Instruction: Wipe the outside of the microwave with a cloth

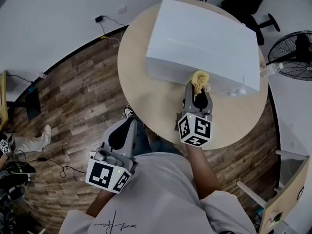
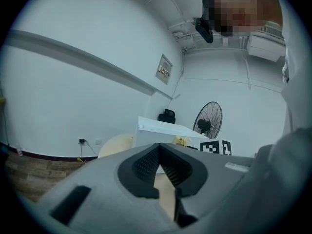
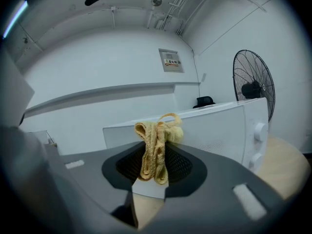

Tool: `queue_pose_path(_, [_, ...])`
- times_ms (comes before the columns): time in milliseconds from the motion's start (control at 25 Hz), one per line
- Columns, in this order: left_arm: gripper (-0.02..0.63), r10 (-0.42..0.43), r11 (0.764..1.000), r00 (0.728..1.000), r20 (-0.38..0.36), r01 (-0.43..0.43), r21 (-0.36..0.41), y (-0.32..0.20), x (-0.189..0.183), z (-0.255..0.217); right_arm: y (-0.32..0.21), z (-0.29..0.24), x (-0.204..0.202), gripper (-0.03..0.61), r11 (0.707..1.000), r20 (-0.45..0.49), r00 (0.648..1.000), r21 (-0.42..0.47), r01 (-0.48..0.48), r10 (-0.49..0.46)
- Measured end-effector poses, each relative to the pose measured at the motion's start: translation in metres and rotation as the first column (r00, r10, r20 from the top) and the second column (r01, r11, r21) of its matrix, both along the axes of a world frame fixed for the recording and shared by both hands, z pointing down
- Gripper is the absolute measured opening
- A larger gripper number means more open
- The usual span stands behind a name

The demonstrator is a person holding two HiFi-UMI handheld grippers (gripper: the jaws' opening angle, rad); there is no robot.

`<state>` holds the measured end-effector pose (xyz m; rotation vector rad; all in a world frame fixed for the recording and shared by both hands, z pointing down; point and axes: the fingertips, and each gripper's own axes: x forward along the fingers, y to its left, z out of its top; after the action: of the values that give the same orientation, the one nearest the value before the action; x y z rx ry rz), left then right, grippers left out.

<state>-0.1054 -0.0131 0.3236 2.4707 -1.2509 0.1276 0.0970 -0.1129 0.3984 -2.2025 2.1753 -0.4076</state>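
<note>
Pinching the soft, light yellow cloth (image 1: 200, 79) by its bunched folds, right tongs (image 1: 199, 92) hold it at the microwave (image 1: 204, 38) front, twelve o'clock; left tongs (image 1: 127, 126) sit pressed together, empty, at seven.

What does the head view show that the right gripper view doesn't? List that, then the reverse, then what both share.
Head view only: the brown wood-plank floor, the left tool held beside the table's edge away from the microwave, and the square-marker cubes on both tools.
Right gripper view only: the small wall panel, the ceiling pipes, and a close look at the right tool, its jaws clamped on the cloth.
Both: the white box-shaped microwave, the yellow knitted cloth by its front face, the round beige table and the black standing fan.
</note>
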Motion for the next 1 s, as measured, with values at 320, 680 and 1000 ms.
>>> queue_pose_path(320, [-0.009,-0.029,1.000,1.000,0.005,0.029,-0.002,-0.004,-0.009,0.003,-0.012,0.004,-0.030,0.123,0.998,0.009,0.998,-0.007,0.067,-0.067])
queue_pose_path(680, [-0.009,-0.073,0.997,0.997,0.010,0.073,-0.015,-0.007,-0.033,0.005,-0.025,0.004,-0.075,0.123,0.990,0.015,0.991,-0.016,0.137,-0.137])
queue_pose_path(1000, [-0.009,-0.100,0.995,0.995,0.012,0.101,-0.020,-0.011,-0.043,0.006,-0.033,0.005,-0.100,0.123,0.981,0.021,0.981,-0.016,0.192,-0.191])
